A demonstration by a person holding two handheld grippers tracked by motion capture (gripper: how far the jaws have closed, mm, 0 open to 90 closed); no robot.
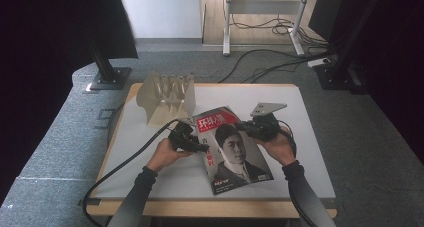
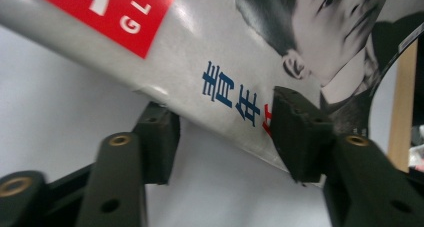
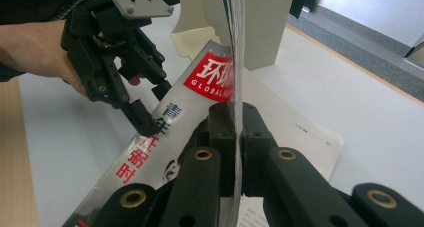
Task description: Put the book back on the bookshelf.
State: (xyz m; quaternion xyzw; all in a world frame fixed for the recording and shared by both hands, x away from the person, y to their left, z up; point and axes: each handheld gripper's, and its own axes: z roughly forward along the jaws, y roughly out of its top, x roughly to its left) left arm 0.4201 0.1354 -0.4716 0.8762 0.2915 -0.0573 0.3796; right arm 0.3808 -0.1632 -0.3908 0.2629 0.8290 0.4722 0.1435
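a white table top with a pale wooden edge [image 1: 310, 117] stands on grey carpet [image 1: 60, 137]. behind it a black monitor stand base [image 1: 107, 78] sits on the floor, black cables [image 1: 270, 62] trail across the carpet, and the white legs of a metal frame [image 1: 227, 27] rise at the back. dark curtains [image 1: 40, 37] close off both sides of the room.

a beige folded rack with upright dividers [image 1: 167, 97] stands at the far left of the table. just beside it lies a glossy magazine with a red title block and a black-and-white portrait on its cover [image 1: 232, 152], near the middle of the table, its cover lifted at the right edge.

the red block carries white chinese characters, with the letters "glo" legible beneath them in the left gripper view and "globa" in the right gripper view. blue characters reading 青年 run down the cover [image 2: 230, 94], with red characters below them that end in 时.

the left gripper [image 1: 192, 143] has its jaws spread apart, one above and one below the cover's left edge, not closed on it. the right gripper [image 3: 235, 132] is clenched on the lifted cover's edge, pads pressed against the thin sheet from both sides.
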